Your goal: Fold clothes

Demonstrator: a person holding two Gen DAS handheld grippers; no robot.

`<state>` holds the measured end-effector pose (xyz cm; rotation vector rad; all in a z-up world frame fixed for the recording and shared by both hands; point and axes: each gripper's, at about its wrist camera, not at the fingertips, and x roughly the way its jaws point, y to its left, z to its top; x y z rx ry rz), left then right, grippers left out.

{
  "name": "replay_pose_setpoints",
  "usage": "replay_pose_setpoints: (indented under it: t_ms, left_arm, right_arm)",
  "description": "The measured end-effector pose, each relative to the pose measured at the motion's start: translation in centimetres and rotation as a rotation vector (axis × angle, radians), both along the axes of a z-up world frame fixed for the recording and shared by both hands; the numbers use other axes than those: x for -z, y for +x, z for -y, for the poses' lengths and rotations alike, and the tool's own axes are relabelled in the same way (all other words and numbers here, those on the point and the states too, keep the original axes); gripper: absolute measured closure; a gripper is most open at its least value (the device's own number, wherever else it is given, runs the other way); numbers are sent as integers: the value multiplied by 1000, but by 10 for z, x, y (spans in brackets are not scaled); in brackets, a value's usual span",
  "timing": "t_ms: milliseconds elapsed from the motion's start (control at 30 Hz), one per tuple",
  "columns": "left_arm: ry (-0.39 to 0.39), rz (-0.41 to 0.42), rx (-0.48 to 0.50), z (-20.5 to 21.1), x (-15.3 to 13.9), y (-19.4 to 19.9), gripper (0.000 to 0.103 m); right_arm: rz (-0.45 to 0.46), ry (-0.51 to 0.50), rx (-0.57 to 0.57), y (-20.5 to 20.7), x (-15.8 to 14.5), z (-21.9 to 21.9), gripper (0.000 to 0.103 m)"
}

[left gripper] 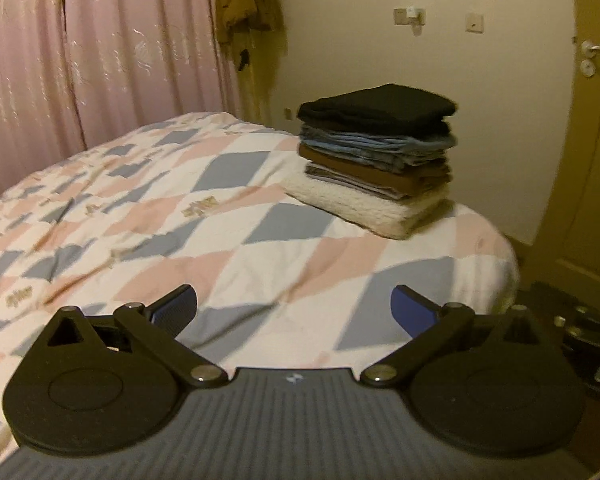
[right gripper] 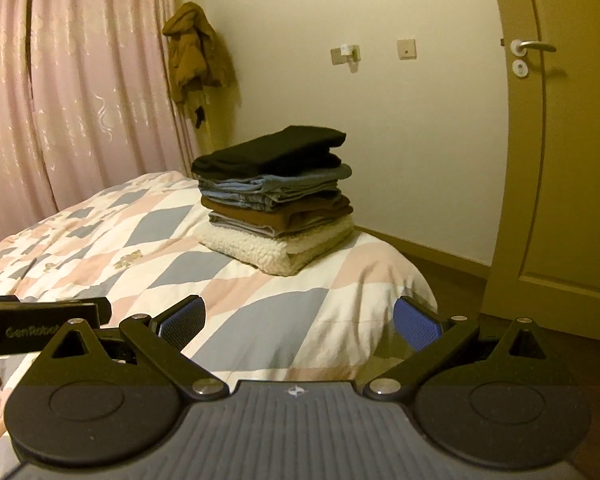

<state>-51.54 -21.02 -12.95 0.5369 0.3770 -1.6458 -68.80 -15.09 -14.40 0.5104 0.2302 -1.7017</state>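
Folded clothes point(left gripper: 376, 156) sit stacked near the foot corner of the bed point(left gripper: 172, 216), a cream fleece at the bottom and a black garment point(right gripper: 272, 152) on top. Left hand-held gripper point(left gripper: 294, 310) and right hand-held gripper point(right gripper: 298, 320) both hover spread wide, holding nothing.

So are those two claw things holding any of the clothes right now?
No. The left hand-held gripper and the right hand-held gripper are both open with nothing between their fingers. The stack of folded clothes sits untouched on the bed.
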Motion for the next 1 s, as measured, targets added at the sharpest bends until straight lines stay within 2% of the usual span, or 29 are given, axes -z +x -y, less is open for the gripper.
replay_pose_setpoints:
  t_ms: [167, 533, 667, 1000]
  left_arm:
    - [-2, -20, 1, -35, -8, 3, 1]
    - [6, -34, -6, -79, -7, 7, 1]
    - [32, -24, -30, -82, -6, 11, 1]
    - [-8, -40, -20, -78, -11, 21, 1]
  right_arm:
    - [-16, 0, 18, 7, -8, -25, 0]
    - [51, -15, 42, 0, -16, -72, 0]
    - [87, -9, 61, -4, -17, -74, 0]
    - [93, 30, 77, -2, -18, -64, 0]
